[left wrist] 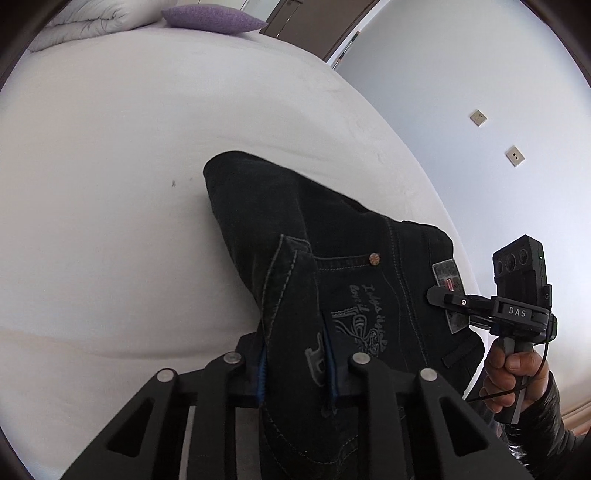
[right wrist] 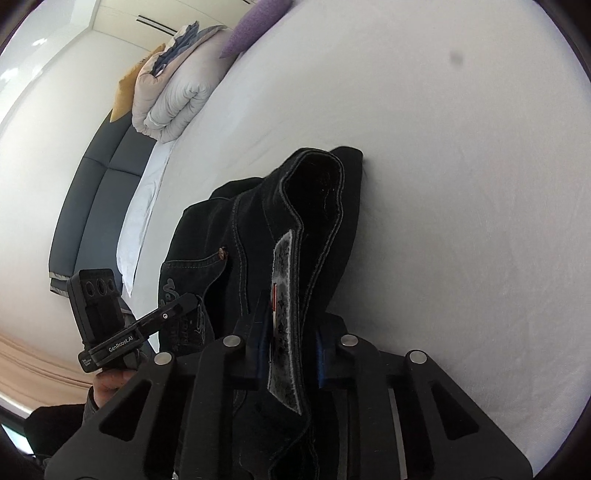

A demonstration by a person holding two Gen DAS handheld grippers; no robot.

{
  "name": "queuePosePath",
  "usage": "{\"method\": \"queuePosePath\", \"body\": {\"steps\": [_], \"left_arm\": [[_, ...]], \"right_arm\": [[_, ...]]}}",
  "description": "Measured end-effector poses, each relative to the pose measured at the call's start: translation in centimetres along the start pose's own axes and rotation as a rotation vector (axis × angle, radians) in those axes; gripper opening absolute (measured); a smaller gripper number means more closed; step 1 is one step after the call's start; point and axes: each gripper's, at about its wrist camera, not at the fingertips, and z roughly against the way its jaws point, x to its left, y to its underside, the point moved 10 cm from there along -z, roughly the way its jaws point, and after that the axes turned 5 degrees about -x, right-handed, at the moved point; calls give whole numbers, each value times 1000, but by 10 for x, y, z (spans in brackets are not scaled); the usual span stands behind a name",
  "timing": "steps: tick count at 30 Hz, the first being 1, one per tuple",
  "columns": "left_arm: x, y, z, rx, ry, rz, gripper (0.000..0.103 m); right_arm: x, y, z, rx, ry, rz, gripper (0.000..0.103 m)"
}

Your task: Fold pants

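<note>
left gripper: fingers clamped on pants waist edge | right gripper: fingers clamped on waistband patch | pants half lifted off bed, far end resting | progress: early, no finished fold visible

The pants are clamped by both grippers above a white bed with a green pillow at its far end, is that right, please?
Not quite: the pillow is purple, as the left wrist view shows. The pants are indeed clamped by both the left gripper and right gripper above the white bed.
</note>
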Motion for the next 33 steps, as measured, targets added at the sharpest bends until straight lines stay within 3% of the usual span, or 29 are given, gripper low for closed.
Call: {"method": "queuePosePath", "body": {"steps": [4,9,14,19,21,24,26,29,32,33], "left_arm": [[-19,-28,17,-60,8,-48,22],[-39,-77,11,-100,1,-137,22],[-35,-115,-32,-89,2,-143,22],[-16,-117,-88,-26,-27,-109,25],[-6,-111,-100,-26,-23,-75,32],[10,-105,-104,-36,-5,-28,47],[13,-105,-100,-54,2,-17,47],[9,-106,-77,-107,-64,-76,48],[-8,-108,-38,-217,-145,-173,74],[-14,-110,-22,-267,-177,-206,90]], "right_arm": [[20,-18,18,-37,-21,57,16],[25,-70,40,-87,-29,85,16],[1,-131,38,-110,-2,75,16],[-52,-158,8,-79,55,36,17],[-78,-158,-5,-67,66,4,19],[-96,-156,-9,-86,-49,-63,19],[-99,-157,-4,-99,-85,-61,22],[-104,-152,10,-117,-50,-71,29],[-106,-146,30,-171,27,-61,50],[-103,-142,43,-203,71,-31,54]]}}
